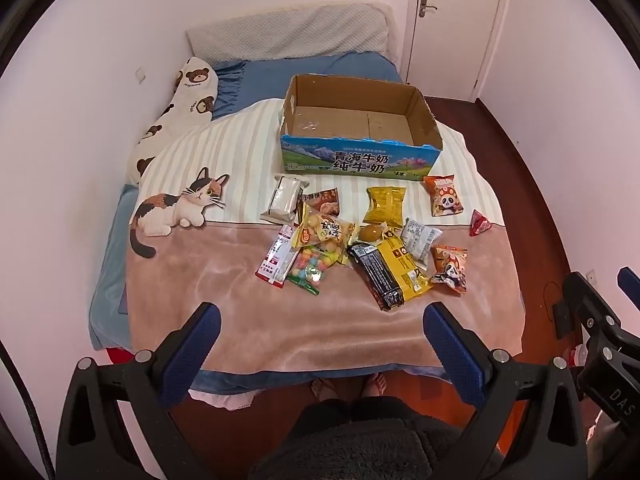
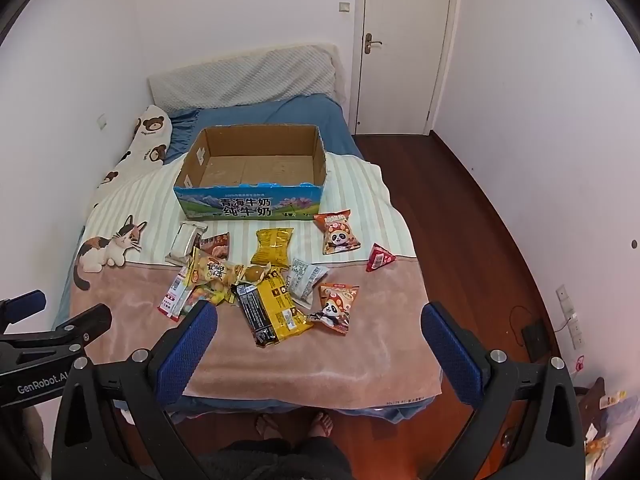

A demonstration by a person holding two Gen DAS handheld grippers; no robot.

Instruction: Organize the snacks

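An empty cardboard milk box (image 1: 424,152) (image 2: 248,206) with a blue printed front stands on the bed beyond the snacks. Several snack packets lie scattered in front of it: a black-and-yellow pack (image 1: 394,270) (image 2: 276,308), two orange panda bags (image 1: 443,195) (image 2: 338,231), a yellow bag (image 1: 385,202) (image 2: 273,247), a colourful candy bag (image 1: 311,266), a silver packet (image 1: 282,200) (image 2: 185,242) and a red triangular packet (image 1: 482,222) (image 2: 378,258). My left gripper (image 1: 322,326) and right gripper (image 2: 320,326) are both open and empty, held above the bed's near end, short of the snacks.
The bed carries a cat-print blanket (image 1: 180,208) (image 2: 112,246), a bear-print pillow (image 1: 188,100) and a grey pillow (image 2: 244,76). A wooden floor (image 2: 460,208) runs along the right, with a closed door (image 2: 404,44) behind. The person's feet (image 2: 294,424) stand at the bed's foot.
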